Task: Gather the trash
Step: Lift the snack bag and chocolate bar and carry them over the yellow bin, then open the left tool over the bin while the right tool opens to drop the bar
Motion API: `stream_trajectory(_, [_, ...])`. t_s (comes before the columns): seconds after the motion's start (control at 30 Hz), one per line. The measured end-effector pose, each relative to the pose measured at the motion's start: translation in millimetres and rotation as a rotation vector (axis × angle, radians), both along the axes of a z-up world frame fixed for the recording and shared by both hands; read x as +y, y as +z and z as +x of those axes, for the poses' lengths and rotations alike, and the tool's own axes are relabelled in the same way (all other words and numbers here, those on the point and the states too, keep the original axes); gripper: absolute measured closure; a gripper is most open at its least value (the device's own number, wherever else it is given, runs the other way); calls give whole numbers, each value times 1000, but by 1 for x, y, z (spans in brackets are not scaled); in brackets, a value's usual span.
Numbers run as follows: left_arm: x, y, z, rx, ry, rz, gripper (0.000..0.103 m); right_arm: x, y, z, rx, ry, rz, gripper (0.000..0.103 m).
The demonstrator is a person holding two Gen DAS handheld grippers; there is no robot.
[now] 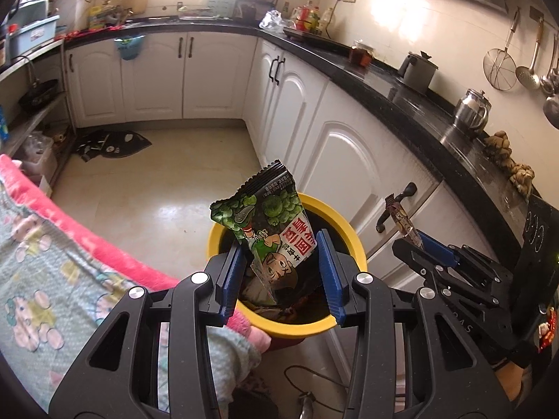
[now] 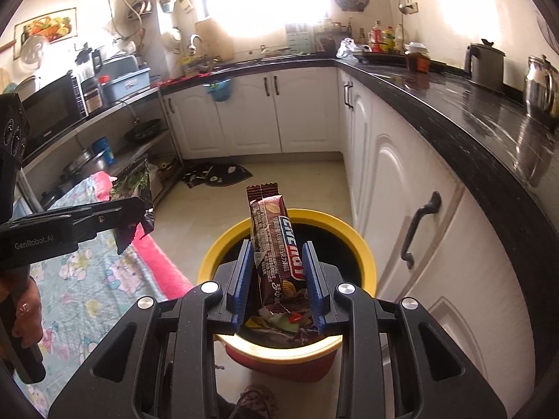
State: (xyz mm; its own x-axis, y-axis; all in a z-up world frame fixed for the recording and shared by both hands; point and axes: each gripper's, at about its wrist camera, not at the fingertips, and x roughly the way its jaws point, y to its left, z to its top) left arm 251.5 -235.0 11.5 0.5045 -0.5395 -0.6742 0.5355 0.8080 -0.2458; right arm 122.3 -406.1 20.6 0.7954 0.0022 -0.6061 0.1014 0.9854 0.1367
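The left hand-held gripper point(image 1: 283, 269) is clamping its blue pads on the lower part of a green pea snack packet point(image 1: 265, 223), which is standing upright above the yellow-rimmed trash bin point(image 1: 353, 241). The right hand-held gripper point(image 2: 279, 279) is pinching a brown snack-bar wrapper point(image 2: 276, 241) the same way, low on its body, over the same trash bin point(image 2: 367, 262), where other scraps are already lying. Both wrappers are looking light, thin and crinkly, probably empty; film of this kind is likely slippery and is folding rather than resisting, so a flat squeeze across the middle or a sealed end is the surest hold. Just beside the bin a pink-edged patterned blanket point(image 1: 52, 244) is hanging, and white cabinets point(image 1: 349, 160) are standing under the black bench point(image 1: 401, 97) behind.
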Motion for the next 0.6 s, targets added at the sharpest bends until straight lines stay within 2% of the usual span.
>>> stream_trajectory(0.33, [-31,-29,23,46,-42,41,70,-15,-22,15,46,-34,6,75])
stream_trajectory(0.6, [-48,-52,35,84,-61,86,70,-23,-51,34,112,-42,13,75])
